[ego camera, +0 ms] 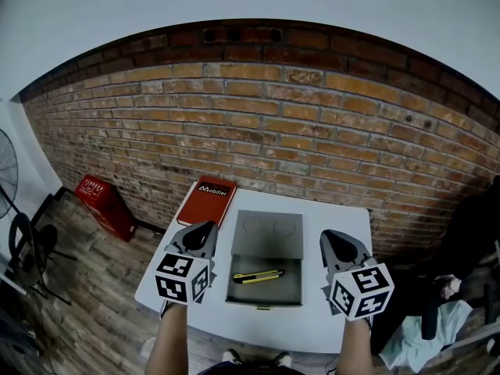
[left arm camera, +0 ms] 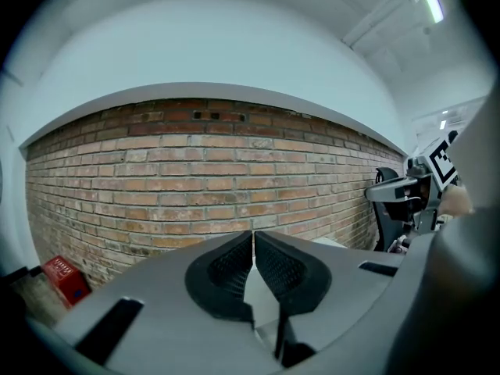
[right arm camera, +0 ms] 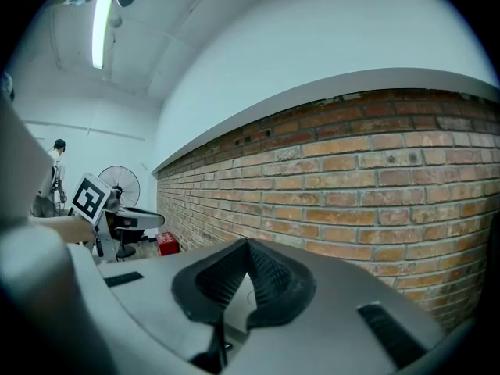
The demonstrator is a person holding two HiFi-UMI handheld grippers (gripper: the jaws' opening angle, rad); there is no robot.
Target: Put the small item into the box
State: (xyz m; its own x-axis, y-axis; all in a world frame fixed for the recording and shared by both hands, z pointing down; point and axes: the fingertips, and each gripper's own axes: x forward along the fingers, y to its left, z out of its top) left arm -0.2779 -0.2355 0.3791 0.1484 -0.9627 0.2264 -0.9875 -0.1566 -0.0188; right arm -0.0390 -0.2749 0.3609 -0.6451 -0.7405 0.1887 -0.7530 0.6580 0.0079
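Note:
A grey box [ego camera: 265, 298] stands open in the middle of the white table [ego camera: 258, 326], its lid [ego camera: 268, 234] laid back toward the wall. A yellow and black utility knife [ego camera: 258, 276] lies inside the box. My left gripper [ego camera: 205, 227] hovers just left of the box, and in the left gripper view its jaws [left arm camera: 254, 233] meet at the tips with nothing between them. My right gripper [ego camera: 331, 235] hovers just right of the box, and in the right gripper view [right arm camera: 248, 243] its jaws are also shut and empty. Both point toward the brick wall.
A red book [ego camera: 207, 200] lies at the table's far left corner beside the box lid. The brick wall [ego camera: 312, 139] rises right behind the table. On the floor to the left are a red crate [ego camera: 105, 204] and a standing fan [ego camera: 6, 170]. A dark chair [ego camera: 476, 233] is at the right.

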